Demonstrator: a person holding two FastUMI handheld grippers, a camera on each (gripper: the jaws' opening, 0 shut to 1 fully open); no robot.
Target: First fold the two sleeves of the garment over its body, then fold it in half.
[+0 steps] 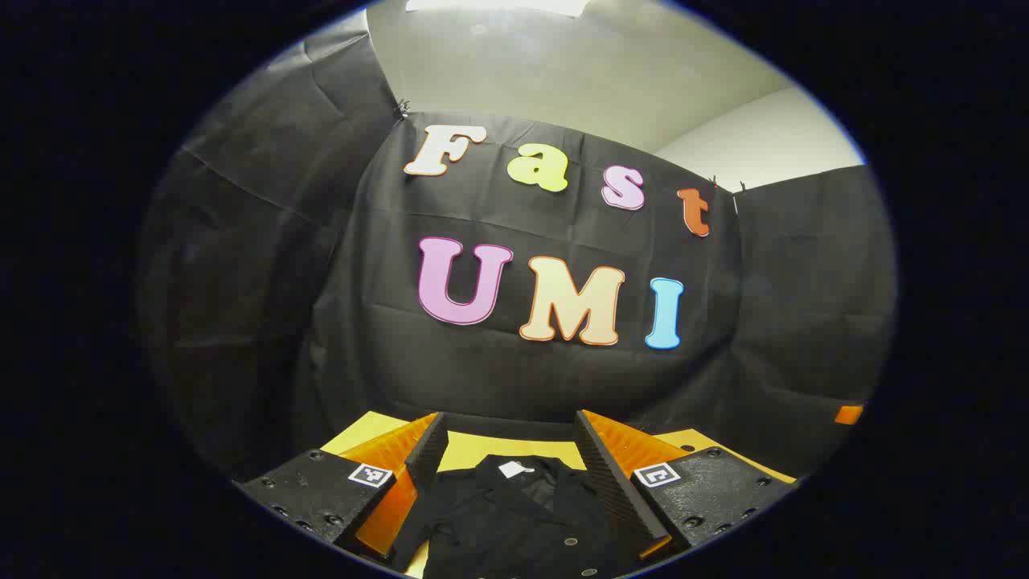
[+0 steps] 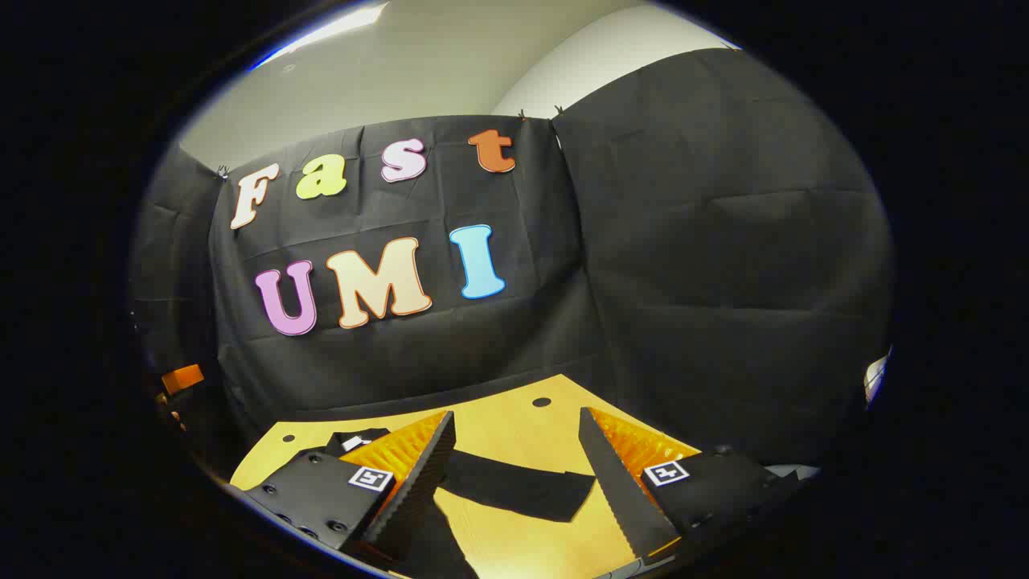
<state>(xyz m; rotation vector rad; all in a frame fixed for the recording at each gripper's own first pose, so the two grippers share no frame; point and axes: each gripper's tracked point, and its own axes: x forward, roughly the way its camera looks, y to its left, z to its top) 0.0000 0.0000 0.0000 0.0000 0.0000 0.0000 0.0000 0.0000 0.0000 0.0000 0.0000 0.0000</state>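
Black garment [image 1: 514,515] is lying unfolded; both grippers, left gripper [image 1: 508,450] and right gripper [image 2: 514,450], are hovering released, risking a thin, slipping pinch on the sleeve [image 2: 518,490] at six o'clock.

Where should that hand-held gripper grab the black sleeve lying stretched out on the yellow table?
Probably at the cuff end of the flat black sleeve, coming straight down from above. It lies spread between the right hand-held gripper's open fingers, free edge exposed.

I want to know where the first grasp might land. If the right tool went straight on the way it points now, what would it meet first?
Probably the garment's sleeve, spread flat across the yellow table between the open right tool fingers. Depth is unclear, so the bare table just beyond it is possible.
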